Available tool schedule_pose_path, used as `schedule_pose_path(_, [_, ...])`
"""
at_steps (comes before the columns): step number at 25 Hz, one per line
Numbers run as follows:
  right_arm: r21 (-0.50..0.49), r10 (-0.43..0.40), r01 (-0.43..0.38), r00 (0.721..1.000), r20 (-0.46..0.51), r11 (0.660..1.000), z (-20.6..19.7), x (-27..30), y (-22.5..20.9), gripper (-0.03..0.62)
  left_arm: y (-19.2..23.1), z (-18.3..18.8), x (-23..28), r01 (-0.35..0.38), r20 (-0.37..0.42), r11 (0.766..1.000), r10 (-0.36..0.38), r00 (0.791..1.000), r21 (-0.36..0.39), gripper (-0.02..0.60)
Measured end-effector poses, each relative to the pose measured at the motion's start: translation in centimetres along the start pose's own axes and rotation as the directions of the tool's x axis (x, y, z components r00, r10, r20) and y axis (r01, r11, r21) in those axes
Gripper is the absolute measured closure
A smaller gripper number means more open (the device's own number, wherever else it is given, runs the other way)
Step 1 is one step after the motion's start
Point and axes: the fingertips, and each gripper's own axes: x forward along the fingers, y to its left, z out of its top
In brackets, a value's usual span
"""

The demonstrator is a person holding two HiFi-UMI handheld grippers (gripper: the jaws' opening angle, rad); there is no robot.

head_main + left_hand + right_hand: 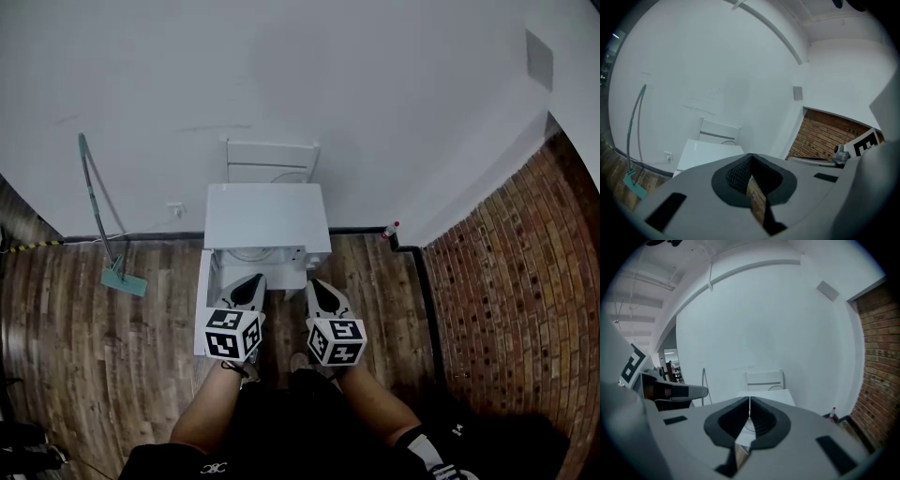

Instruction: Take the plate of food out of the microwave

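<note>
Evidently the reach is only starting: the left tongs (pixel 251 285) and right tongs (pixel 319 288), both pinched together and empty, hang at centre frame before the white microwave (pixel 267 216). The plate (pixel 251 253), probably that pale round shape inside, calls for opened tongs first.

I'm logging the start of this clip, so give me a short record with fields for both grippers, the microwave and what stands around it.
Left gripper: jaws together, empty
Right gripper: jaws together, empty
Microwave: white, ahead of both grippers
Plate: cannot tell
Behind: white chair at the wall
Left: mop leaning on the wall
Right: small bottle on the floor near the brick wall
</note>
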Motion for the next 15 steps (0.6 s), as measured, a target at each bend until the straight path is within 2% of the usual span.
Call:
schedule_pose_path(3, [-0.006, 0.04, -0.041, 0.999, -0.036, 0.999, -1.0, 2.0, -0.8, 0.579, 1.1, -1.3, 1.3, -0.051, -0.01, 0.998, 0.051, 0.999, -0.03, 0.589])
schedule_pose_path(8, [-0.008, 0.112, -0.113, 0.988, -0.104, 0.994, -4.5, 6.4, -1.6, 0.579, 4.0, -5.6, 4.0, -0.136, -0.044, 0.988, 0.133, 0.99, -0.077, 0.589])
schedule_pose_path(15, [-0.036, 0.223, -0.231, 0.962, -0.157, 0.972, -13.0, 14.2, -0.7, 0.579, 9.6, -11.7, 8.5, -0.2, -0.018, 0.975, 0.199, 0.98, -0.096, 0.589])
